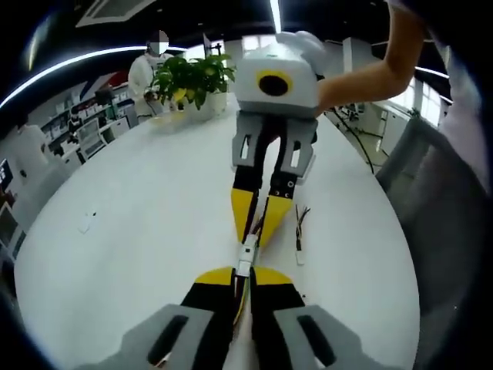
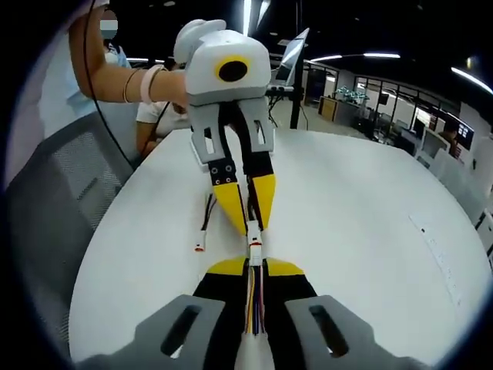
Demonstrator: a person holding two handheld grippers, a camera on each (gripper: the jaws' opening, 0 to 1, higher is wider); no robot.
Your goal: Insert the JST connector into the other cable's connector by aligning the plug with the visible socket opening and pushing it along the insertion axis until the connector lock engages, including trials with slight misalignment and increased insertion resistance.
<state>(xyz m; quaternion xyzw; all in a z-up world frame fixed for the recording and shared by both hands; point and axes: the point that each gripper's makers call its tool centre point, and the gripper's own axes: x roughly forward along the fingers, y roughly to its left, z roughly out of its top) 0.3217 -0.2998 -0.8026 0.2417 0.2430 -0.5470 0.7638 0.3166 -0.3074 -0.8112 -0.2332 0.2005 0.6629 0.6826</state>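
White connectors (image 2: 253, 250) meeting nose to nose, left gripper (image 1: 240, 279) and right gripper (image 2: 255, 271) each pinching its cable (jaws pressed together), white table (image 2: 362, 223).

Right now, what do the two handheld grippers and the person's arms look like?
Both match. The left gripper and right gripper each have a white rounded housing with a yellow ring, grey slotted brackets, and black fingers ending in yellow wedge tips. Two thin bangles circle the wrist behind the left gripper; the arms are bare to the short sleeve.

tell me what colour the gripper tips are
Yellow, on black jaws. Best seen in the right gripper view, on the left gripper facing the camera.
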